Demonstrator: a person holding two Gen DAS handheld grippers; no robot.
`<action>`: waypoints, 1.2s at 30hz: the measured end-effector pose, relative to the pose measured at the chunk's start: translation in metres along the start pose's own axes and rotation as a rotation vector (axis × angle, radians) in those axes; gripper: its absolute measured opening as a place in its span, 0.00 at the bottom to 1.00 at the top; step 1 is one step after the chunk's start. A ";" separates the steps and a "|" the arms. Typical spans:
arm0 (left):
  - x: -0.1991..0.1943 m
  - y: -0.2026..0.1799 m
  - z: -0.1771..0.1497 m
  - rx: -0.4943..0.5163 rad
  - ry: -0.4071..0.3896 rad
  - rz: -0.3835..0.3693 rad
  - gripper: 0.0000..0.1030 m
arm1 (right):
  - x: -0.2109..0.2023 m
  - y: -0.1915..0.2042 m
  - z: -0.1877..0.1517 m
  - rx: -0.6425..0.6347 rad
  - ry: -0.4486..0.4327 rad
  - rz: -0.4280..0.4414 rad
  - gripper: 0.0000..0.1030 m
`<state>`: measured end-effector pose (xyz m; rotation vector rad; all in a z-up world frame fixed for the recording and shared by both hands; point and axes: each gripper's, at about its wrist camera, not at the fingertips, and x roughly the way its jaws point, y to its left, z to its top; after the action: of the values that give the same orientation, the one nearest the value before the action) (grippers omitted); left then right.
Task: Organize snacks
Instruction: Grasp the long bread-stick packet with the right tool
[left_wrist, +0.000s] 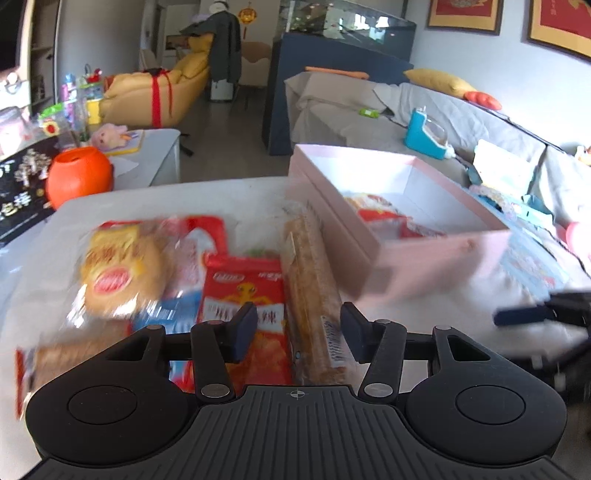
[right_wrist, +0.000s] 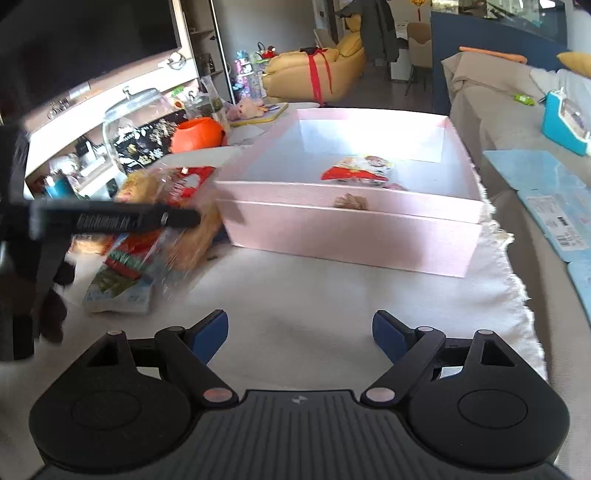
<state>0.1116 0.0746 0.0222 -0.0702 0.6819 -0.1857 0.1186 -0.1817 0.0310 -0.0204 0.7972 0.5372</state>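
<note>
Living room behind: yellow sofa, grey couch, white cloth over a low table (left_wrist: 251, 199).

Left wrist view: left gripper (left_wrist: 299, 334) half open, nothing pinched, hanging over a blurred heap of snacks. Between the pads from this angle, a red spicy-strip packet (left_wrist: 245, 291) and a long golden pastry bar (left_wrist: 312, 295); contact impossible to tell. Further left, a round bun in a clear wrapper (left_wrist: 122, 273). Heap just beside the pink box (left_wrist: 406, 258), probably so each transfer stays short. Inside the box already, one red-and-white packet (left_wrist: 380, 216).

Right wrist view: right gripper (right_wrist: 299, 336) spread wide and empty above bare cloth, near the front wall of the pink box (right_wrist: 351, 236), seemingly waiting clear of the other tool. Left gripper's dark finger (right_wrist: 122, 219) reaching across the snack heap (right_wrist: 147, 243) at left. Same red-and-white packet (right_wrist: 356, 170) lying mid-box; plenty of room left, so sorting likely at an early stage.
</note>
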 end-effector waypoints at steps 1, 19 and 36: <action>-0.006 -0.001 -0.007 -0.005 0.001 -0.005 0.54 | -0.001 0.002 0.003 0.013 0.001 0.021 0.83; -0.081 0.013 -0.064 -0.015 0.029 -0.123 0.54 | 0.071 0.080 0.051 0.042 0.161 0.175 0.45; -0.084 0.068 -0.036 -0.190 -0.130 0.134 0.53 | -0.022 0.001 -0.021 0.008 0.019 -0.081 0.78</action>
<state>0.0349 0.1576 0.0375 -0.2168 0.5714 0.0128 0.0916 -0.1956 0.0318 -0.0501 0.8134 0.4572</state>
